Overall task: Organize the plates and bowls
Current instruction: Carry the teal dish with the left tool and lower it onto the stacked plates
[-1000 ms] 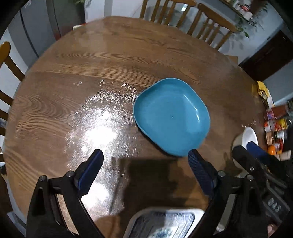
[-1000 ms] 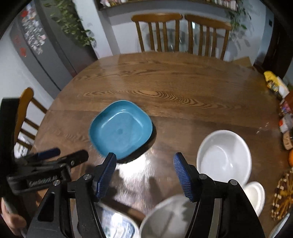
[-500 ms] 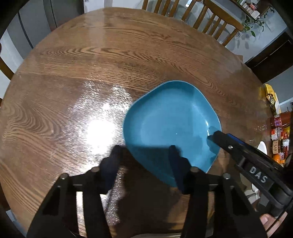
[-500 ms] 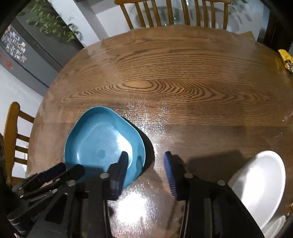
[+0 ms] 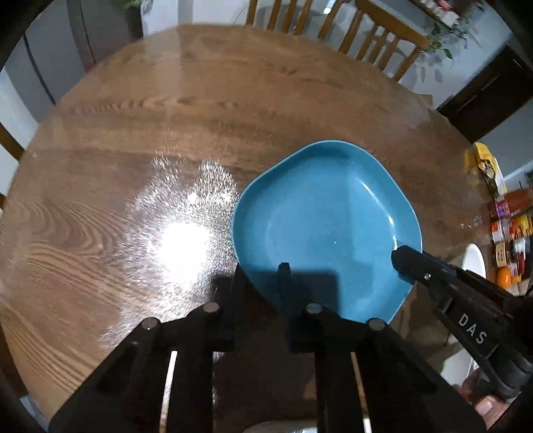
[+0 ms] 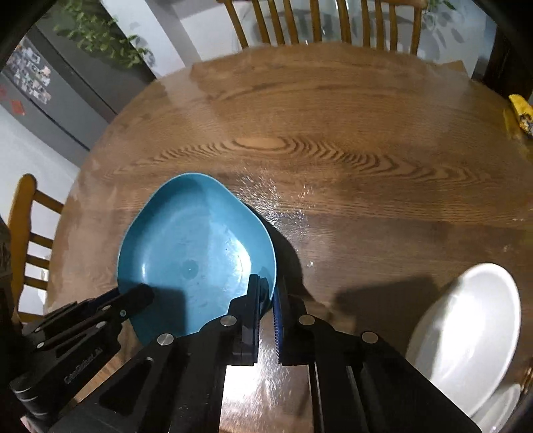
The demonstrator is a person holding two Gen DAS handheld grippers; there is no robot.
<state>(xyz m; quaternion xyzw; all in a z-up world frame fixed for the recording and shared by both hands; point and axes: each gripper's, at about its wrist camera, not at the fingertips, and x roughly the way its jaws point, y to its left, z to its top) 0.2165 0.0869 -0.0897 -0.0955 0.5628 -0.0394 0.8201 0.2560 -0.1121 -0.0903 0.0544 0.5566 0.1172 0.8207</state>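
A blue square plate [image 5: 326, 229] lies on the round wooden table [image 5: 200, 110]. My left gripper [image 5: 261, 283] is shut on its near left rim, one finger inside and one outside. My right gripper [image 6: 268, 293] is shut on the opposite near rim of the same plate [image 6: 193, 253]. The right gripper also shows in the left wrist view [image 5: 404, 258], and the left gripper shows in the right wrist view [image 6: 140, 294]. A white bowl [image 6: 466, 333] sits at the table's right.
Wooden chairs [image 6: 319, 23] stand at the far side and one [image 6: 23, 233] at the left. Jars and packets [image 5: 509, 233] crowd the table's right edge. A second white dish [image 6: 496, 409] lies near the white bowl.
Both grippers have moved in onto the blue plate and closed from wide open to shut on its near rim, one at each side.
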